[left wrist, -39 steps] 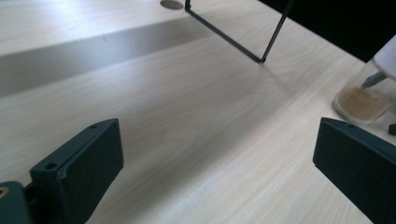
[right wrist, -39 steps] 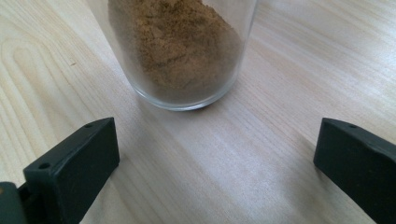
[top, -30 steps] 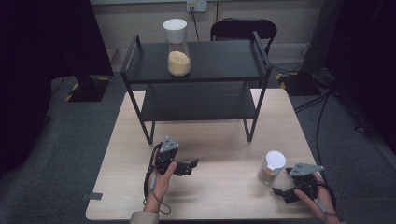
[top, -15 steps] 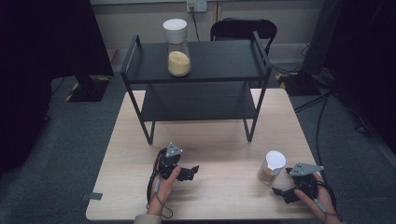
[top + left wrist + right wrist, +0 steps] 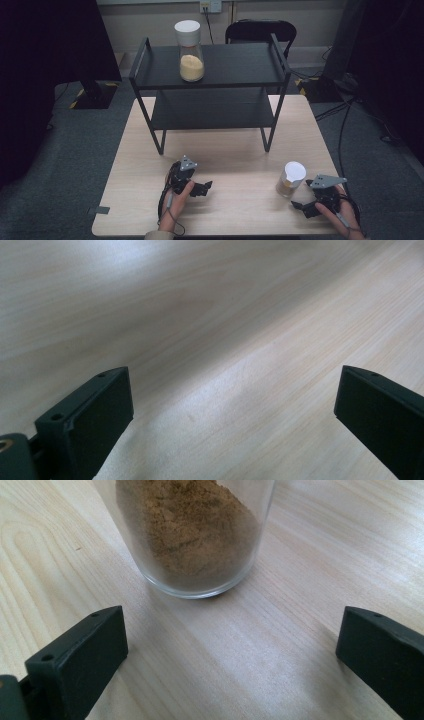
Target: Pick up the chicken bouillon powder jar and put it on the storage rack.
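A glass jar (image 5: 291, 178) with a white lid and brown powder stands on the wooden table (image 5: 240, 150) at the front right. Its base (image 5: 192, 540) fills the top of the right gripper view, just beyond the wide-apart jaws. My right gripper (image 5: 303, 206) is open, low on the table, right beside the jar. My left gripper (image 5: 205, 187) is open at the front centre-left, over bare wood (image 5: 225, 330). A taller jar (image 5: 189, 51) with a white lid and yellow powder stands on the top of the black shelf (image 5: 235, 67).
The black two-level metal shelf stands on the far half of the table, its lower level (image 5: 210, 110) bare. A black chair (image 5: 260, 31) is behind the table. Cables (image 5: 345, 110) trail on the grey floor at right. Dark curtains hang at both sides.
My left gripper has drifted a little to the right and toward the front edge. The right gripper and both jars have stayed put.
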The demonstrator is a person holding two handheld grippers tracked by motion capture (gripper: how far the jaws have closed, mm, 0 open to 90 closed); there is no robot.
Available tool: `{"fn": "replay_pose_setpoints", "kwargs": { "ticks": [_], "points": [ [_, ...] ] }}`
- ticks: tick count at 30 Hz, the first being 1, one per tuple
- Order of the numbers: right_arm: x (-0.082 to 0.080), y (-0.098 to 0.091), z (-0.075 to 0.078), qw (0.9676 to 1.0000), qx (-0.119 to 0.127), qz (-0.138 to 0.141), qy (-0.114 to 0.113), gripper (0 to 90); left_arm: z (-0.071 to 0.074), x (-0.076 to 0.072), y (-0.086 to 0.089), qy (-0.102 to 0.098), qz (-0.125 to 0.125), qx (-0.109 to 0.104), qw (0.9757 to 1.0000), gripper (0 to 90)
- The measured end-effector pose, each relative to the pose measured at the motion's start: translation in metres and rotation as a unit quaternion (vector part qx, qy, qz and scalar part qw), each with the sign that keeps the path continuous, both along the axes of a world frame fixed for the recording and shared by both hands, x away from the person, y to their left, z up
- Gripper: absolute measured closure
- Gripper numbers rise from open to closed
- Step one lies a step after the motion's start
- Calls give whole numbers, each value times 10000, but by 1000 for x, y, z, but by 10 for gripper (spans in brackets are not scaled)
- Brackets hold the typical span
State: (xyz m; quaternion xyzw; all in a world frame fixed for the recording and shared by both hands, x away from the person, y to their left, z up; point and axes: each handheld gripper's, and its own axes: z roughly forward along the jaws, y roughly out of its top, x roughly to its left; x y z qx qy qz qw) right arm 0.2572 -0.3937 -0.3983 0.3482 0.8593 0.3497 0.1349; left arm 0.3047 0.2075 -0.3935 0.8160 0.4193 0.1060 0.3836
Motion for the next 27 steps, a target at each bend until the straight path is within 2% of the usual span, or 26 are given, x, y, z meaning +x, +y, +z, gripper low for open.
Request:
{"fn": "replay_pose_setpoints", "kwargs": {
  "ticks": [3, 5, 10, 17, 23, 25, 27],
  "points": [
    [0, 0, 0, 10000, -1, 1, 0, 0, -1, -1, -4, -18, -19, 115, 9999, 19],
    [0, 0, 0, 10000, -1, 0, -1, 0, -2, 0, -4, -7, -29, 94, 10000, 20],
    [0, 0, 0, 10000, 0, 0, 1, 0, -4, 0, -6, 38, -16, 222, 9997, 22],
    [0, 0, 0, 10000, -1, 2, -2, 0, -8, 1, -8, 59, -71, 275, 9996, 5],
    [0, 0, 0, 10000, -1, 0, 1, 0, -12, -4, -8, -116, -124, 337, 9993, 3],
    [0, 0, 0, 10000, -1, 0, 0, 0, -13, -6, -11, -234, -218, 485, 9983, 2],
    [0, 0, 0, 10000, -1, 0, 0, 0, -14, -6, -12, -257, -236, 516, 9981, 0]
  ]
}}
